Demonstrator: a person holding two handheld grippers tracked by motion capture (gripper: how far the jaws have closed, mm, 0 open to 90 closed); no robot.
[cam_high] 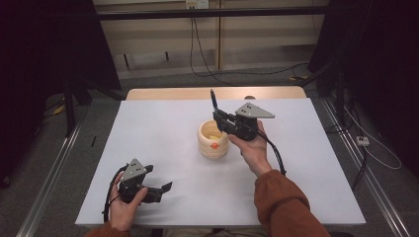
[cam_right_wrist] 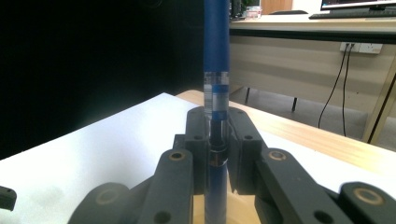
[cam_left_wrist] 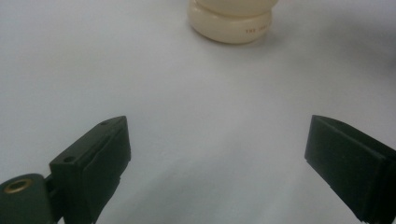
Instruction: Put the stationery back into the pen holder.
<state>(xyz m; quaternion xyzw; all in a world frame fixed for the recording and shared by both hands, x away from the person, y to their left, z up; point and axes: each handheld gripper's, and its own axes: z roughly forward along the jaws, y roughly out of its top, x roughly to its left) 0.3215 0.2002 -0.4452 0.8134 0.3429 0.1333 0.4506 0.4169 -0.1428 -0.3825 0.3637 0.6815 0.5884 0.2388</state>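
Observation:
A cream ribbed pot [cam_high: 213, 140] with an orange spot on its front stands near the middle of the white table [cam_high: 163, 128]. Just above its far right rim, my right gripper [cam_high: 218, 117] is shut on a dark blue pen [cam_high: 213, 100] that stands upright. In the right gripper view the pen [cam_right_wrist: 216, 70] rises between the two black jaws, which clamp its lower part. My left gripper [cam_high: 165, 187] rests near the table's front left, pointing right, jaws wide apart with nothing between them. In the left gripper view [cam_left_wrist: 217, 154] the pot's base [cam_left_wrist: 231, 25] sits far ahead.
A wooden strip [cam_high: 212, 93] borders the table's far edge. Black curtains hang at both sides and cables trail over the floor behind. A desk with a power strip [cam_right_wrist: 364, 46] shows in the background of the right gripper view.

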